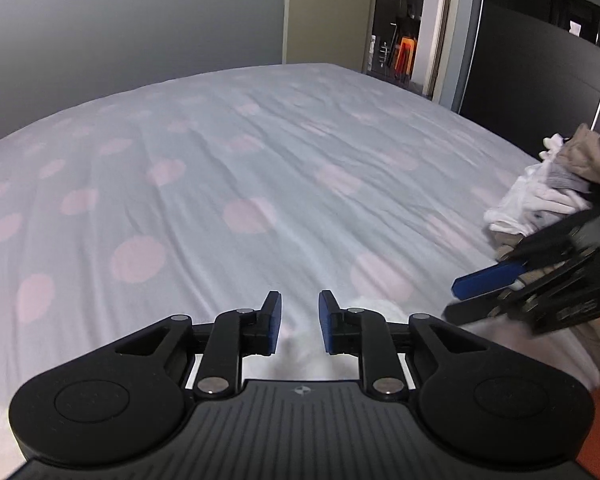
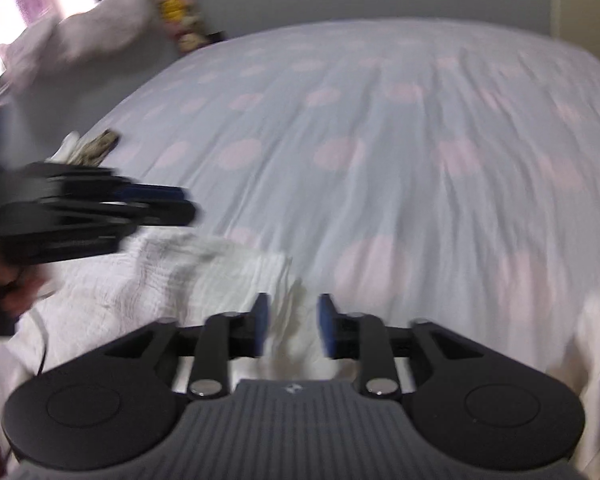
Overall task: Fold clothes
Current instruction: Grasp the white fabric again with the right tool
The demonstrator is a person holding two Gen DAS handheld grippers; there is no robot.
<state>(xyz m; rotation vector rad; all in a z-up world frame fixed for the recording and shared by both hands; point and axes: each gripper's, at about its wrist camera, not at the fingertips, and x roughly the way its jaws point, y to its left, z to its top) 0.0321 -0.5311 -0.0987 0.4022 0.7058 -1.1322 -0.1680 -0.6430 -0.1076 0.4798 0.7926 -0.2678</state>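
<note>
A white textured garment (image 2: 172, 276) lies crumpled at the near edge of the bed (image 2: 380, 128). My right gripper (image 2: 292, 326) is open, its blue pads either side of a fold of the garment, low over it. My left gripper (image 1: 300, 322) is open over the same white cloth (image 1: 372, 308), with nothing between its pads. The left gripper also shows blurred at the left of the right wrist view (image 2: 156, 204). The right gripper shows at the right of the left wrist view (image 1: 484, 284).
The bed has a pale sheet with pink dots (image 1: 240, 168). A pile of white, grey and tan clothes (image 1: 560, 184) sits at the bed's right edge. A door (image 1: 324, 8) and a dark wardrobe (image 1: 540, 60) stand behind.
</note>
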